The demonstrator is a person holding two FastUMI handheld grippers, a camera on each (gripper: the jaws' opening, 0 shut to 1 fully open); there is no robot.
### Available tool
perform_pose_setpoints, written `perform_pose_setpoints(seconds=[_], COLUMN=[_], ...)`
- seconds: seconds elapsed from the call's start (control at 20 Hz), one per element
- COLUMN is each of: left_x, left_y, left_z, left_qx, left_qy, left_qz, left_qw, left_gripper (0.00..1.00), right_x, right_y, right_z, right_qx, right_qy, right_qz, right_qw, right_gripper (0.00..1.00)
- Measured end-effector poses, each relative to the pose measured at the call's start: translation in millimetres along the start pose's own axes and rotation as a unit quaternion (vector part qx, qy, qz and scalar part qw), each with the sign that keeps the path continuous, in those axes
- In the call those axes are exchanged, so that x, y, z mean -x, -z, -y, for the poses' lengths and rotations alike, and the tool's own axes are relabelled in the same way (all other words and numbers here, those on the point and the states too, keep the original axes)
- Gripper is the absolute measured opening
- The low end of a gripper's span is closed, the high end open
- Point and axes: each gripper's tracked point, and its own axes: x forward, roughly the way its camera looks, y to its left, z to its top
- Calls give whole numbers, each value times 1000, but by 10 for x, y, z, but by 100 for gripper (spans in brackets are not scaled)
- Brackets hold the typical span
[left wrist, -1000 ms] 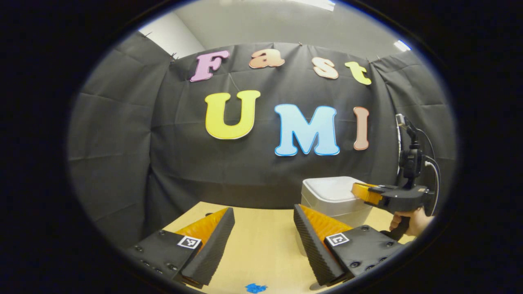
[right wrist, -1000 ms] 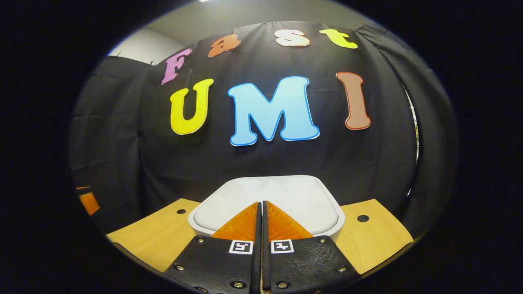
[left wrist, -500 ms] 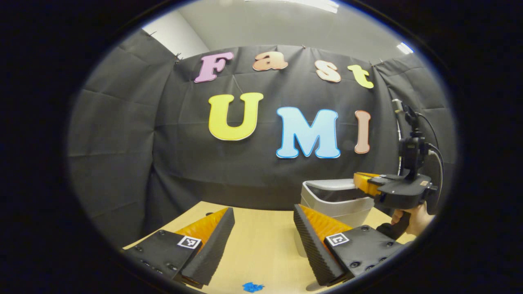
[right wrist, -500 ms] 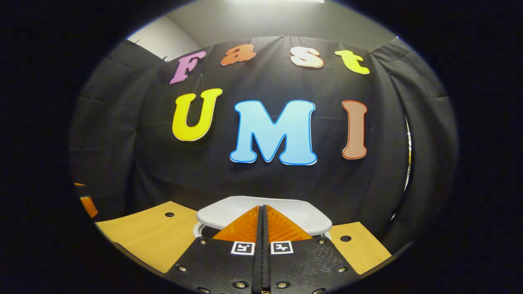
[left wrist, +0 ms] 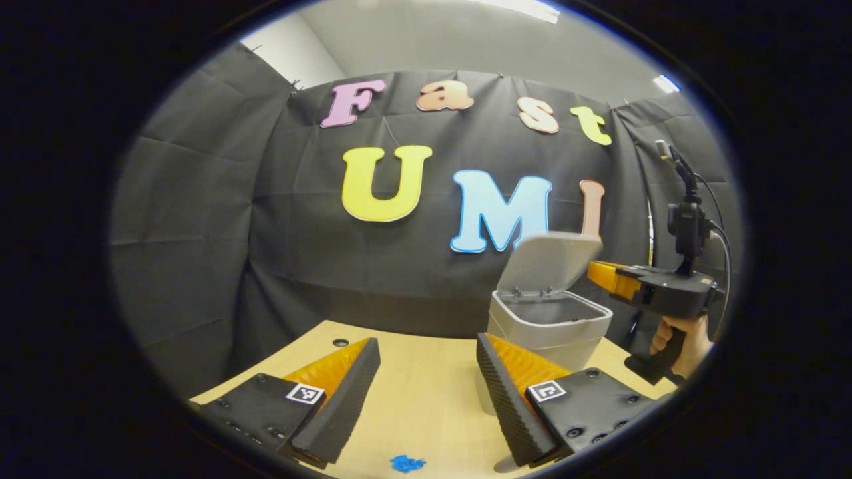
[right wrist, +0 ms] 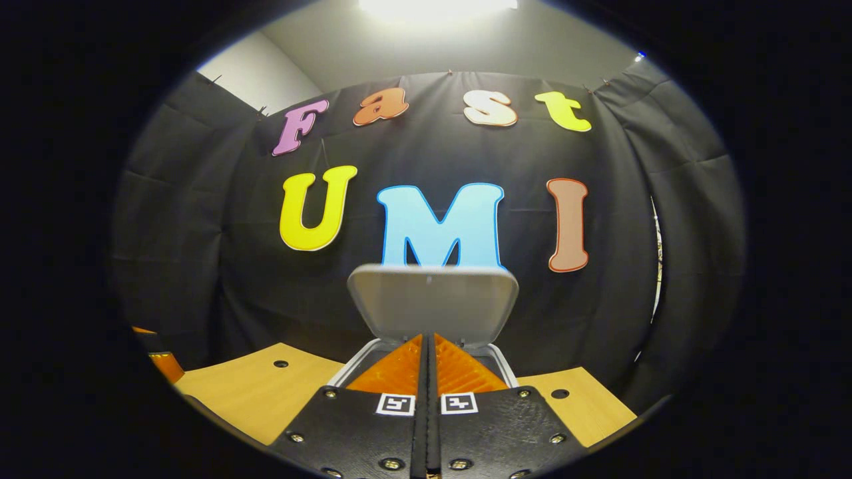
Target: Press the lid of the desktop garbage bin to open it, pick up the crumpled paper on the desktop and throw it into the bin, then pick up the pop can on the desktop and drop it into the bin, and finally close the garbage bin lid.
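Standing raised on its hinge at the back, the lid [left wrist: 556,258] of the garbage bin [left wrist: 547,327] leaves the grey bin's mouth uncovered on the wooden desktop [left wrist: 426,392], close to the black cloth wall. In the right gripper view the right gripper [right wrist: 428,340] hangs just in front of the bin's rim with its two fingers pressed flat together and nothing between them (a hand [left wrist: 679,336] grips its handle in the left gripper view), while the left gripper [left wrist: 426,352] hovers over the desktop with its fingers spread wide apart and nothing between them, a small blue scrap [left wrist: 407,463] lying on the wood below
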Motion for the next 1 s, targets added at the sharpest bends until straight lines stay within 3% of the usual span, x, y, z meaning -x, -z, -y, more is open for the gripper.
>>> perform_pose_setpoints(seconds=[0.7,0.85,0.9,0.95,1.0], left_x=[-12,-9,16,24,25], left_y=[147,261,314,371,452], left_z=[-7,-23,-32,-44,-66], left_qx=[-15,-13,-11,-11,-11], left_qy=[14,17,18,18,17], left_qz=[-17,-31,-34,-38,-46], left_qw=[1000,999,999,999,999], left_gripper=[95,95,95,95,95], right_x=[480,585,618,645,693], right_y=[189,200,208,226,227], right_z=[27,68,79,93,114], right_qx=[-5,-13,-15,-17,-19], right_qy=[19,32,36,39,43], right_qz=[-24,-24,-25,-24,-25], right_qw=[1000,999,999,999,999], right_gripper=[0,11,19,19,28])
